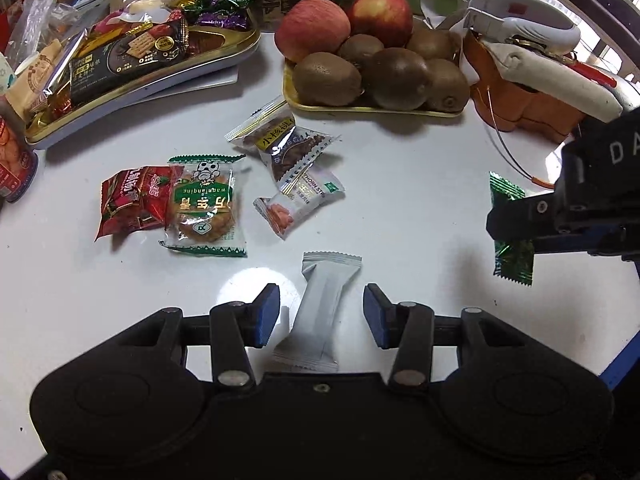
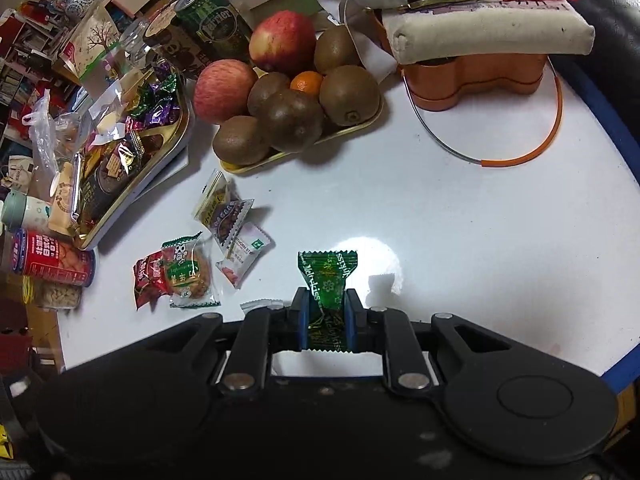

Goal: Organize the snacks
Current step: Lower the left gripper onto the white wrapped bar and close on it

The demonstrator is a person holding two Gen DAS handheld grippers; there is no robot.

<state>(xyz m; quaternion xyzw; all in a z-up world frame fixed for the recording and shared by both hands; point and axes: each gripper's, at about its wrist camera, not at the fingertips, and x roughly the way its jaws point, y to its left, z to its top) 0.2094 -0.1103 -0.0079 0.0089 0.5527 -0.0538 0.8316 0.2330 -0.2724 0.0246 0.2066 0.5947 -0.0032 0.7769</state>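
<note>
Snacks lie loose on the white table (image 1: 420, 200) with bare room around them; the white packet (image 1: 320, 312) sits untouched between the left gripper's (image 1: 320, 314) spread fingers; the right gripper (image 2: 325, 318) squeezes a green candy (image 2: 326, 280); the gold tray (image 1: 224, 46) holds wrapped sweets; the yellow tray (image 1: 372, 109) holds fruit near the back edge.

Two apples (image 2: 276, 40), six kiwis (image 2: 294, 124), one small orange (image 2: 306, 82) and seven loose snack packets (image 1: 204, 204) are on the worktop (image 1: 400, 184).
</note>
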